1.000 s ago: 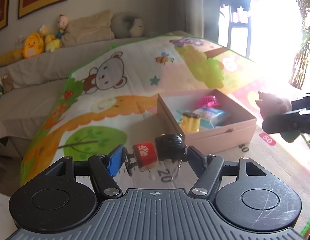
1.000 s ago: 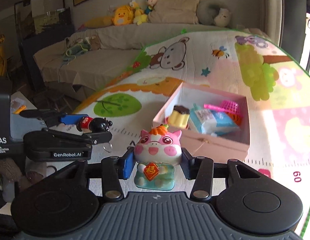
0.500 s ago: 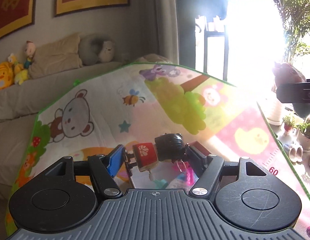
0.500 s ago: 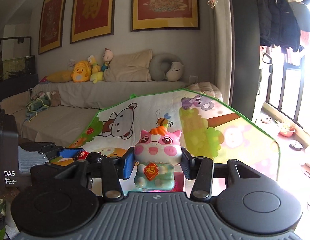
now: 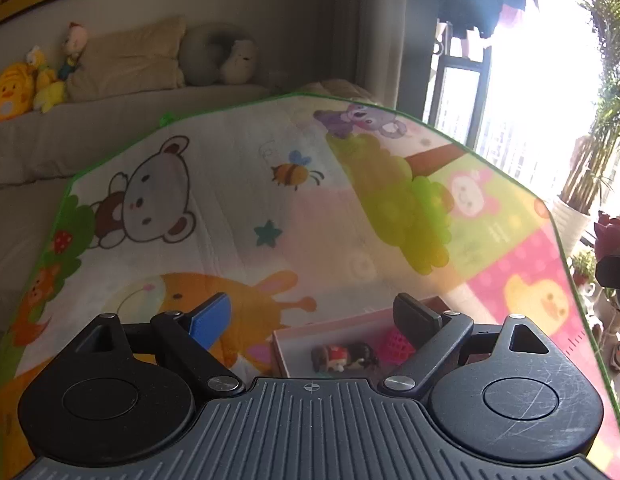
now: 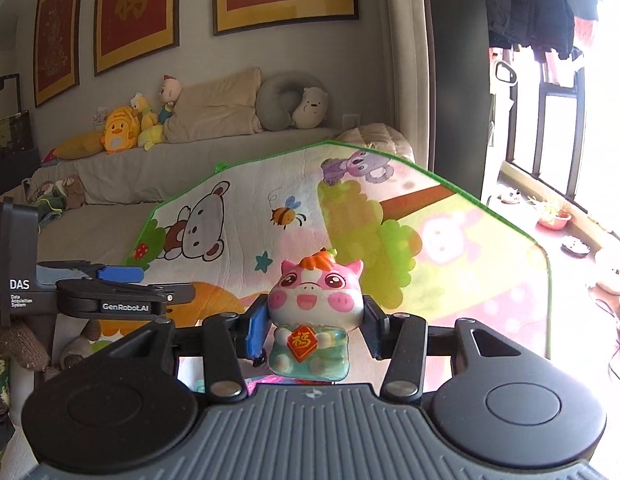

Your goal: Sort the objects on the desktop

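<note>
While my left gripper has just been opening, nothing sits between its spread jaws; the small doll lies below in the pink box. Right view: my right gripper clamps the pig figurine.

"GenRobot.AI" reads white along the black side of the left gripper, left of the jaws; "DAS" marks its dark rear block; 福 sits on the pink pig figurine's red diamond tag, between them.
</note>
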Available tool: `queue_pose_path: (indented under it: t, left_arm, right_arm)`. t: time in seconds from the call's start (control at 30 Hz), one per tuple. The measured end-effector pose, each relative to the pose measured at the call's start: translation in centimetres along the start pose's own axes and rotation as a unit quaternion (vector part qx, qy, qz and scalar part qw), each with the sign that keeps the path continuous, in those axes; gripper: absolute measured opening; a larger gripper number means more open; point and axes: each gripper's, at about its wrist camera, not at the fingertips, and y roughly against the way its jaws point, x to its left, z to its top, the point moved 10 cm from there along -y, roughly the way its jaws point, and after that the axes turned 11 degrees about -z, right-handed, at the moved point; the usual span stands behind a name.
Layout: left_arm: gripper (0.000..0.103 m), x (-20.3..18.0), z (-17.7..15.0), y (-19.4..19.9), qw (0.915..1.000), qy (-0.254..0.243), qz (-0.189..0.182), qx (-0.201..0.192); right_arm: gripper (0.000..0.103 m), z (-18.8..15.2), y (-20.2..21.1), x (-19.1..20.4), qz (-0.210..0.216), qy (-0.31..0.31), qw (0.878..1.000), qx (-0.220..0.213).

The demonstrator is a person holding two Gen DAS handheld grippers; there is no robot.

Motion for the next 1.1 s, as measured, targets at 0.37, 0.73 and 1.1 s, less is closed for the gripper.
queue_pose_path:
  t: [0.37,0.73,1.1]
  left_arm:
    - [0.103,3.2,-11.1,5.5,0.9938,0.034,0.1,0.037]
    - [0.103,1.2,-17.5,8.1,0.9915,0.055,0.105,0.054]
    - [0.103,-0.1,-22.2,8.0,0.9897,0.05,0.111,0.075]
  right_arm:
    - [0.064,-6.6,-4.6,4.0,0.03,-0.016,0.996,0.087]
    - [0.103,-14.9,1.6,5.7,0.024,-0.009,0.998,0.056]
    - [0.103,-22.1,-1.1,7.1,-0.057,0.049,0.991,0.108]
